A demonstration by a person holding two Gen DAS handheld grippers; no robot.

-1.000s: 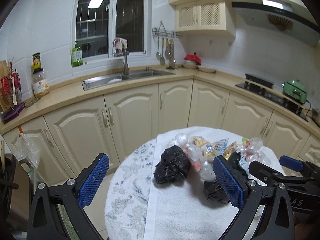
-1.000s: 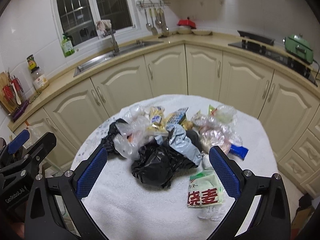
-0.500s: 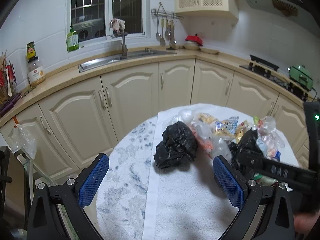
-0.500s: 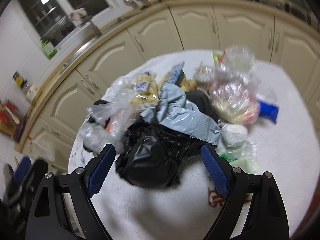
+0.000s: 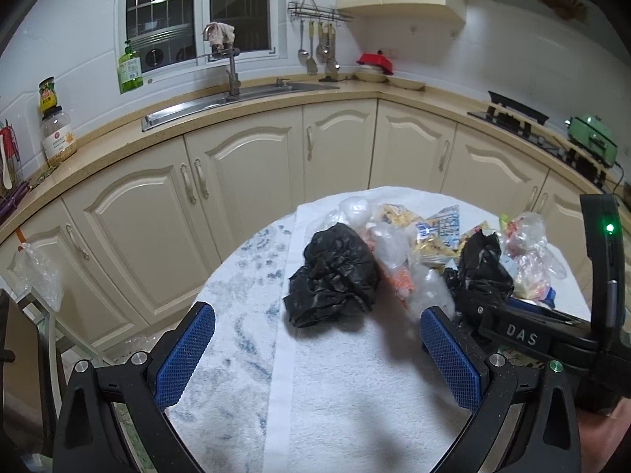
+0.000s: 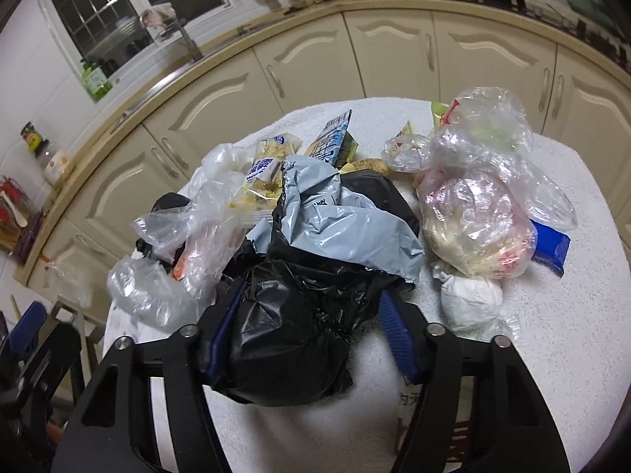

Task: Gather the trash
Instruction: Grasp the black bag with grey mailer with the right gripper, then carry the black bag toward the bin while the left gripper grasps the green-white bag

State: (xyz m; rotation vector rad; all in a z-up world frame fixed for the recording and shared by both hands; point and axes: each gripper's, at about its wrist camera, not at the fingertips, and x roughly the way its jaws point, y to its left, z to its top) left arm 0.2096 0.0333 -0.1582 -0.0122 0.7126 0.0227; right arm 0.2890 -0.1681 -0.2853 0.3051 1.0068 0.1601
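Note:
A pile of trash lies on a round table with a white towel [image 5: 335, 386]. In the right wrist view my right gripper [image 6: 311, 323] has closed in around a crumpled black plastic bag [image 6: 288, 339], its blue pads pressing the bag's sides. A grey plastic bag [image 6: 339, 220] and a clear bag of food scraps [image 6: 473, 224] lie behind it. In the left wrist view my left gripper [image 5: 315, 358] is open and empty, above the towel in front of another black bag [image 5: 335, 276]. The right gripper's body [image 5: 552, 327] shows at the right.
Snack wrappers [image 6: 268, 173], clear bags [image 6: 165, 268], a white wad [image 6: 469, 299] and a blue packet [image 6: 550, 244] crowd the table. Kitchen cabinets [image 5: 236, 197] and a counter with a sink [image 5: 236, 98] curve behind. A stand with a plastic bag [image 5: 35, 276] is at the left.
My right gripper moved forward and down into the pile and narrowed its jaws onto the black bag. My left gripper moved slightly closer to the table and stayed open.

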